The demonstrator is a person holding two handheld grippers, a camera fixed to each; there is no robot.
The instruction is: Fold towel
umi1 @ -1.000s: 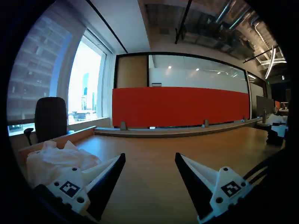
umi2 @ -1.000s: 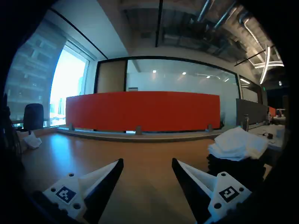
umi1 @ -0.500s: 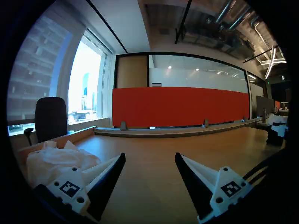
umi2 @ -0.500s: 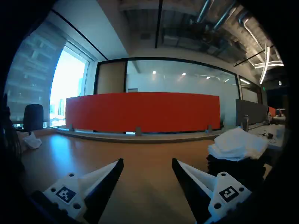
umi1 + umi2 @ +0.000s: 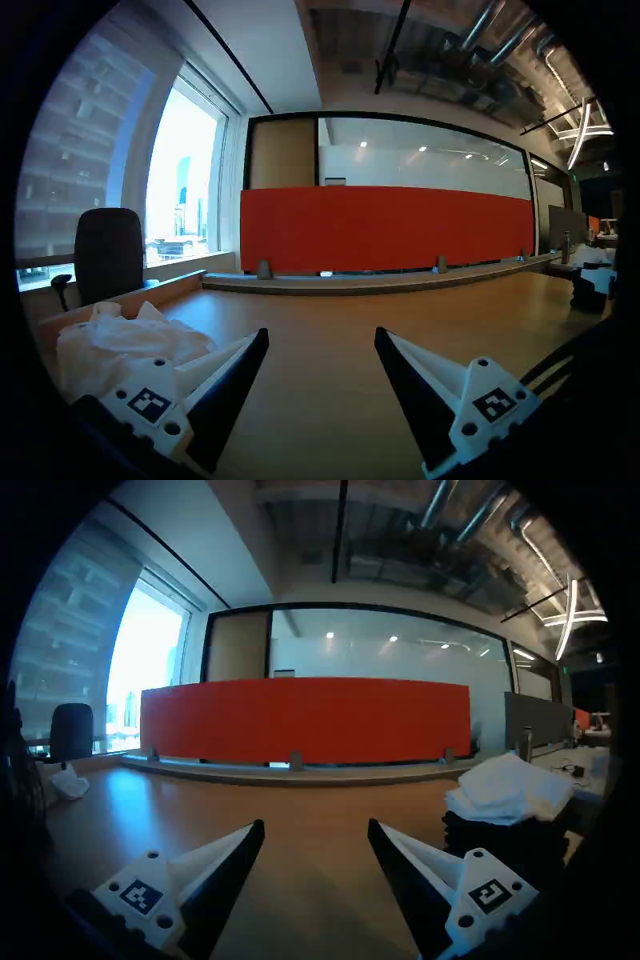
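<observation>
Towels lie in two spots on the wooden worktop (image 5: pixel 336 312): a crumpled heap (image 5: pixel 120 344) of white cloth at the left of the left gripper view, close by a raised wooden edge, and a folded stack (image 5: pixel 512 788) at the right of the right gripper view, resting on a dark base (image 5: pixel 520 840) whose nature is hard to make out. The left tool (image 5: pixel 320 332) has its two fingers spread wide, with bare worktop between them and nothing gripped; its near finger covers the lower edge of the crumpled heap, and whether it touches the cloth cannot be told. The right tool (image 5: pixel 316 824) is likewise spread wide and empty, with the folded stack just beside its right finger but apart from it. A small white crumpled piece (image 5: pixel 70 784) sits far off at the left edge of the right gripper view, too small to read clearly. Behind the worktop stand a red partition (image 5: pixel 384 228), a dark chair (image 5: pixel 108 252) and a bright window (image 5: pixel 180 200). At the far right of the left gripper view, white things on something dark are cut off and blurred.
</observation>
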